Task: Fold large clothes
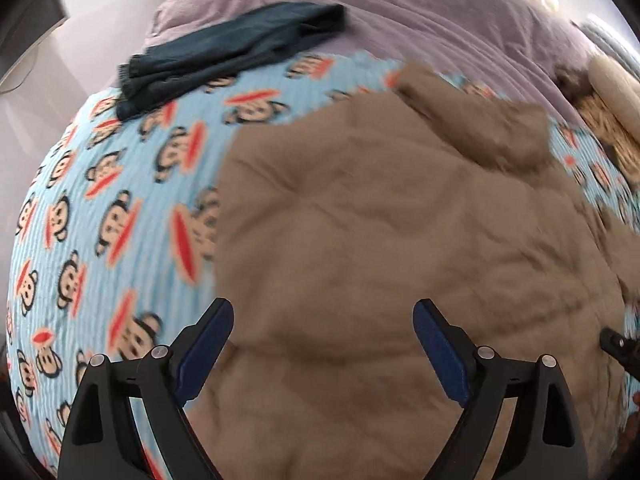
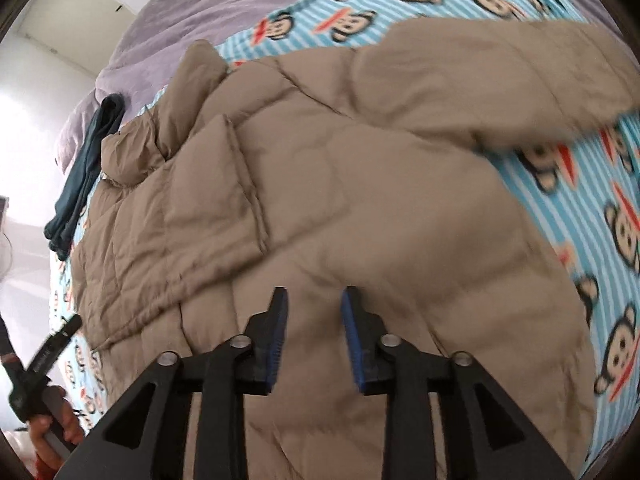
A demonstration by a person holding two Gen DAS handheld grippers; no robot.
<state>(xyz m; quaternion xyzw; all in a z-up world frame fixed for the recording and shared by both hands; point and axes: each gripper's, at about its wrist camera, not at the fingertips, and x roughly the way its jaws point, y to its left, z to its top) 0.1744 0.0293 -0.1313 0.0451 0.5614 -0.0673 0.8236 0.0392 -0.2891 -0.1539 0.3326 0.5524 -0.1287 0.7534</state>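
A large tan quilted jacket (image 1: 380, 232) lies spread on a bed with a blue monkey-print sheet (image 1: 100, 200). My left gripper (image 1: 323, 312) is wide open and empty, just above the jacket's body. In the right wrist view the jacket (image 2: 340, 184) lies with one sleeve (image 2: 500, 76) stretched to the right and a folded flap (image 2: 216, 184) at the left. My right gripper (image 2: 314, 300) hangs over the jacket, its jaws partly open with a narrow gap and nothing between them. The left gripper (image 2: 60, 340) shows at the lower left in a hand.
A folded dark teal garment (image 1: 228, 52) lies at the far left of the bed; it also shows in the right wrist view (image 2: 84, 176). A lilac blanket (image 1: 420, 16) covers the bed's far part. Plush toys (image 1: 608, 92) sit at the right edge.
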